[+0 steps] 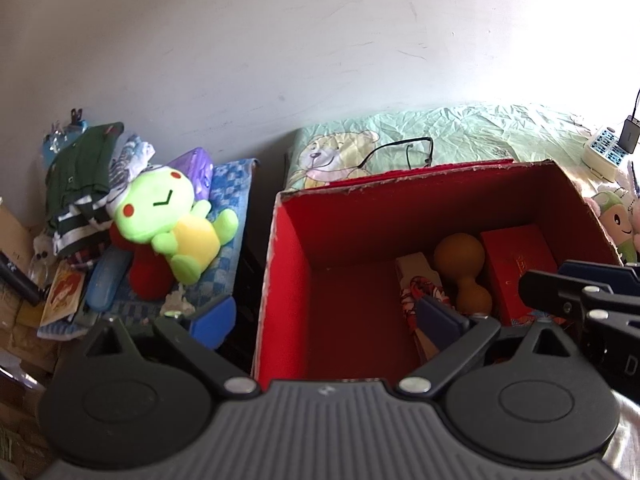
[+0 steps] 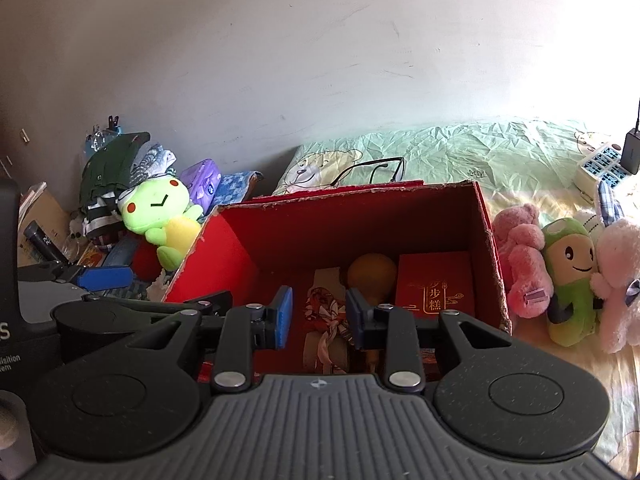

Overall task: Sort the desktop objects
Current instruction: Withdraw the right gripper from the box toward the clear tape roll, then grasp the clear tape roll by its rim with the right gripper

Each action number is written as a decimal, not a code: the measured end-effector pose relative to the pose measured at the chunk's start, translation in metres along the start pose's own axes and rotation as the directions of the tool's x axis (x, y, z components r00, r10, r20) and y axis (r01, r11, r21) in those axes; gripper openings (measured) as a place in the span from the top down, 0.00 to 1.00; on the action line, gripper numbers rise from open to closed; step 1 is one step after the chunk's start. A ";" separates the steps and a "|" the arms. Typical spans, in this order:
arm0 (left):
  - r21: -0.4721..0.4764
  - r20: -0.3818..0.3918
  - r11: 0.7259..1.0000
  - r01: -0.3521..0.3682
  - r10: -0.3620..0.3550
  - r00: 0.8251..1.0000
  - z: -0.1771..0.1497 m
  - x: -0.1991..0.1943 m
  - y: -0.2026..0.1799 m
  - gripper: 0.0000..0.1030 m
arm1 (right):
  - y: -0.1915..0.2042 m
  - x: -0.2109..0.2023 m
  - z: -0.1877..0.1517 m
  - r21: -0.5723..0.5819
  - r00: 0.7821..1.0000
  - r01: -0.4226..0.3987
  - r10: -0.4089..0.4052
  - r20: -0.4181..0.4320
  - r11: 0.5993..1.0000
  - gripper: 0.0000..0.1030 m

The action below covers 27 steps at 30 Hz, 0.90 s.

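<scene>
An open red cardboard box [image 1: 288, 248] [image 2: 486, 220] stands on the bed. Inside lie a brown gourd [image 1: 460, 264] [image 2: 370, 274], a small red gift box [image 1: 516, 264] [image 2: 436, 284] and a beige packet with a red-and-white ribbon [image 1: 416, 284] [image 2: 326, 312]. My left gripper [image 1: 324, 316] is open wide and empty, straddling the box's left wall. My right gripper [image 2: 318, 316] is open and empty above the ribbon packet inside the box; it also shows in the left wrist view [image 1: 580, 292].
Black-framed glasses [image 1: 404, 154] [image 2: 376, 170] lie on the green bear-print sheet behind the box. A green frog plush [image 1: 168, 216] [image 2: 160, 216] lies in clutter at left. Pink, green and white plush toys [image 2: 568, 276] sit right of the box. A power strip [image 2: 600, 168] is at far right.
</scene>
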<state>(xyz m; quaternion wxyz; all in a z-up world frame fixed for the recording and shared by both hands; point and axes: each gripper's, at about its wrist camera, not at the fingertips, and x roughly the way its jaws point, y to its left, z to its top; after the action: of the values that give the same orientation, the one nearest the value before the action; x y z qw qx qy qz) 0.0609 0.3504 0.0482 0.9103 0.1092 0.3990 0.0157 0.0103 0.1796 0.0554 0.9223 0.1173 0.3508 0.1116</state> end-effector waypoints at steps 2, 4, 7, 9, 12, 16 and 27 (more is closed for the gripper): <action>-0.008 -0.003 1.000 -0.009 0.009 1.000 -0.004 -0.005 -0.002 0.04 | 0.000 -0.005 -0.003 -0.011 1.000 -0.010 0.010 0.000 1.000 0.69; -0.018 -0.006 1.000 -0.020 0.020 1.000 -0.008 -0.011 -0.003 0.03 | 0.001 -0.010 -0.007 -0.022 1.000 -0.023 0.023 0.004 0.999 0.69; -0.036 -0.023 0.998 -0.045 0.045 0.999 -0.015 -0.014 -0.004 0.02 | 0.002 -0.016 -0.014 -0.050 0.999 -0.041 0.041 0.008 0.998 0.69; -0.042 -0.044 0.996 -0.074 0.072 0.996 -0.021 -0.015 -0.005 0.01 | 0.004 -0.019 -0.020 -0.073 0.999 -0.046 0.047 0.011 0.996 0.69; -0.054 -0.059 0.993 -0.108 0.105 0.993 -0.031 -0.017 -0.006 0.02 | 0.004 -0.020 -0.029 -0.090 0.998 -0.059 0.059 0.001 0.994 0.69; -0.061 -0.086 0.989 -0.138 0.133 0.987 -0.042 -0.018 -0.010 0.02 | -0.001 -0.017 -0.043 -0.076 0.997 -0.071 0.068 -0.044 0.995 0.69; -0.058 -0.145 0.985 -0.162 0.152 0.978 -0.058 -0.012 -0.021 0.02 | -0.010 -0.006 -0.062 -0.032 0.985 -0.093 0.087 -0.146 0.995 0.64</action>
<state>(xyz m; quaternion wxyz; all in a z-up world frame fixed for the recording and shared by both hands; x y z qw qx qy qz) 0.0094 0.3390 0.0140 0.8791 0.1072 0.4513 0.1093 -0.0343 0.1766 0.0112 0.8907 0.1067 0.4087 0.1682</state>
